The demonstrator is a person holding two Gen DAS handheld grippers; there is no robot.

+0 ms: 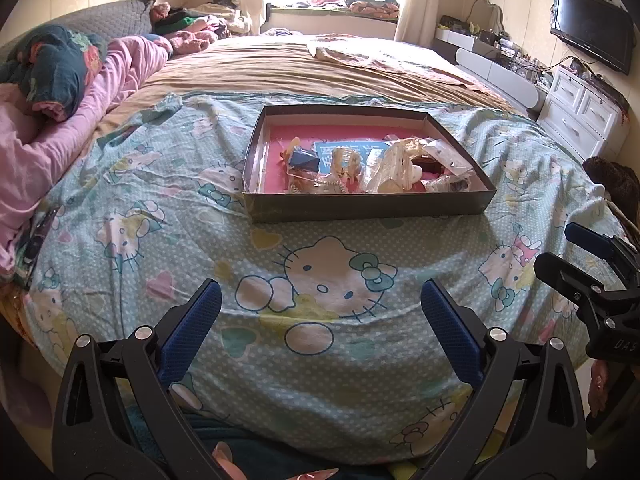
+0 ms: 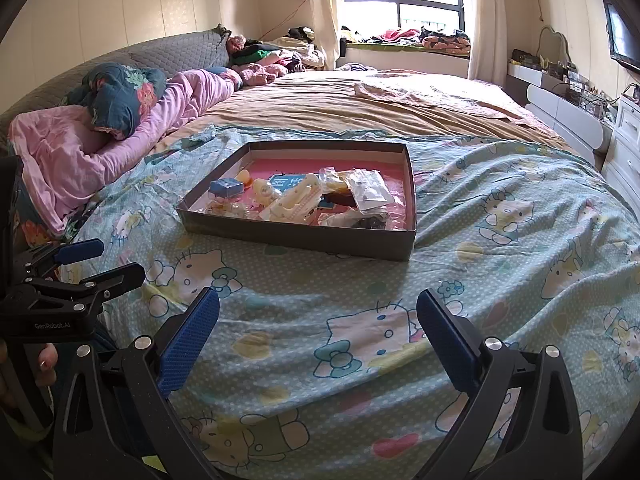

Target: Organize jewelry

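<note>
A shallow dark box [image 1: 372,202] with a pink floor lies on the bed, also in the right wrist view [image 2: 304,238]. It holds a small blue box [image 1: 305,160] [image 2: 226,188], cream hair clips [image 1: 347,162] [image 2: 294,200], clear plastic bags [image 1: 444,156] [image 2: 368,190] and other small jewelry pieces. My left gripper [image 1: 320,300] is open and empty above the sheet, near the bed's front edge. My right gripper [image 2: 318,312] is open and empty, to the right of the left one. Each gripper also shows in the other's view: the right gripper [image 1: 568,250] and the left gripper [image 2: 100,258].
The bed is covered with a light blue cartoon-cat sheet [image 1: 332,280] and a tan sheet [image 1: 320,68] beyond the box. Pink and floral bedding [image 1: 60,92] is piled at the left. A white dresser [image 1: 580,116] and a TV [image 1: 592,36] stand at the right.
</note>
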